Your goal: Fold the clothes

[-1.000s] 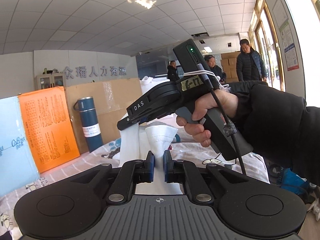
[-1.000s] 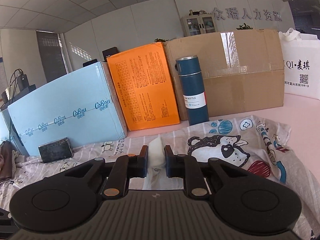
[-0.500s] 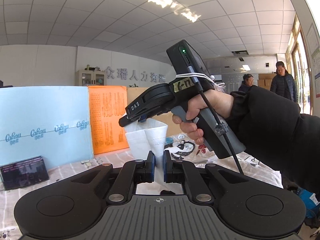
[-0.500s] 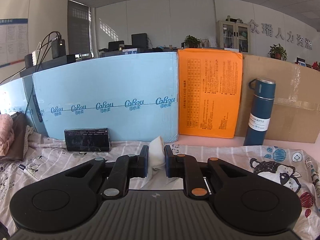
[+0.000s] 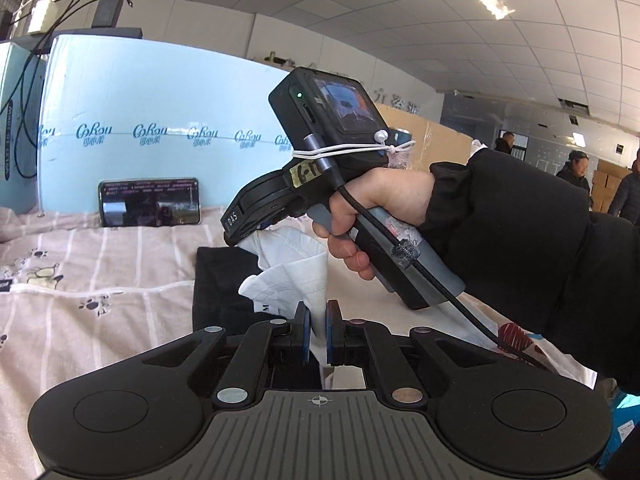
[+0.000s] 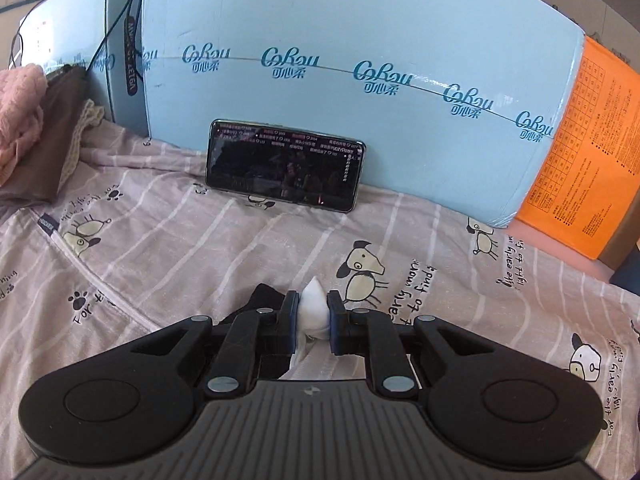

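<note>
A smartphone with a lit dark screen is leaning against a long pale blue printed carton, and it is serving as the landmark here. In front of the phone, on the pinkish striped bedsheet with cartoon dogs, a flat black piece of fabric is lying. Over its right part a white cloth garment is hanging in the air, stretched between two tools. The left gripper is sitting lowest and nearest the viewer, its blue-padded jaws pinching the lower white edge. Above it and closer to the phone, the right gripper, held in a hand with a black sleeve, is clamping the upper edge; in the right wrist view, the right gripper is squeezing a white bunch of the garment, with the phone straight ahead. The garment's long axis is running from the left gripper up and away to the right gripper, toward the phone. Judging from this, the coming move is turning on lowering that taut span onto the sheet, with the left gripper nearer the surface.
</note>
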A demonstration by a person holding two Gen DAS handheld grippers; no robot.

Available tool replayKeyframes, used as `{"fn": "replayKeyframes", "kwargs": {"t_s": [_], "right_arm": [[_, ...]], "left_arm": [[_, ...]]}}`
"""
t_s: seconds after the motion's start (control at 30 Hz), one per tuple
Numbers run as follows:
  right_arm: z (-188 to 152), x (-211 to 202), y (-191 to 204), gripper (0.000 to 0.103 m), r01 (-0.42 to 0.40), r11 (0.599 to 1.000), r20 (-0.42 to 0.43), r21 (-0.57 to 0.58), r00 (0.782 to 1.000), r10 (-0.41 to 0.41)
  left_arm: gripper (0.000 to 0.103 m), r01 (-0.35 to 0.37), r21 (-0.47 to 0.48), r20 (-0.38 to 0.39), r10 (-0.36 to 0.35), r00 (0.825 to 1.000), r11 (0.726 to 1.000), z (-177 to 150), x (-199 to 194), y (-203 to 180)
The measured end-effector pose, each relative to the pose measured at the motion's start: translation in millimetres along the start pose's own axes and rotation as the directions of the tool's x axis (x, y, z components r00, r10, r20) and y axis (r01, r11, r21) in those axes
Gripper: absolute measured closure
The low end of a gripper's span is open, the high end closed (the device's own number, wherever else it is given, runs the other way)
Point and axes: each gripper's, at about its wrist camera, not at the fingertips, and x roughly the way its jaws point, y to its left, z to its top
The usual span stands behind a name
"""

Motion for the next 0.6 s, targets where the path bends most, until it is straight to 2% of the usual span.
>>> {"fn": "replayKeyframes", "kwargs": {"t_s": [0.1, 0.17, 0.23, 0.27, 0.3, 0.33, 0.4, 0.47, 0.6], "right_arm": [[-1.1, 9.9, 10.9, 0.089, -0.012, 1.000, -0.027, -0.021, 1.000, 0.011], [1.6, 8.5, 11.0, 0.085, -0.039, 0.999, -0.024, -0.013, 0.999, 0.038], [6.1, 2.7, 5.8, 0.066, -0.089, 0.996, -0.003, 0.027, 0.996, 0.089], [8.9, -2.4, 0.9, 0.048, -0.121, 0.991, 0.017, 0.056, 0.993, 0.120], [11.7, -7.4, -4.0, 0.036, -0.153, 0.985, 0.037, 0.085, 0.988, 0.150], [13.9, -13.3, -9.6, 0.035, -0.179, 0.978, 0.059, 0.111, 0.983, 0.173], [14.6, -25.5, -23.0, 0.031, -0.216, 0.963, 0.099, 0.159, 0.974, 0.202], [8.2, -32.3, -36.8, 0.029, -0.251, 0.945, 0.113, 0.209, 0.966, 0.232], [-4.6, -45.9, -64.3, 0.028, -0.319, 0.898, 0.146, 0.304, 0.947, 0.287]], "left_arm": [[0.097, 0.002, -0.018, -0.054, -0.003, 0.999, 1.000, -4.1, -0.4, 7.4], [0.095, 0.007, -0.052, -0.070, -0.011, 0.997, 0.999, -7.0, -1.0, 12.4], [0.092, 0.012, -0.085, -0.086, -0.019, 0.996, 0.996, -9.8, -1.6, 17.4], [0.091, 0.014, -0.102, -0.094, -0.024, 0.995, 0.995, -11.2, -1.9, 19.9], [0.091, 0.016, -0.119, -0.102, -0.028, 0.994, 0.993, -12.6, -2.2, 22.4], [0.088, 0.018, -0.136, -0.109, -0.033, 0.993, 0.991, -14.1, -2.5, 24.9], [0.081, 0.021, -0.169, -0.124, -0.043, 0.991, 0.985, -16.9, -3.1, 29.9], [0.058, 0.035, -0.219, -0.127, -0.064, 0.990, 0.975, -18.4, -3.6, 35.9], [0.040, 0.086, -0.331, -0.113, -0.130, 0.985, 0.940, -18.1, -1.9, 47.0]]}}
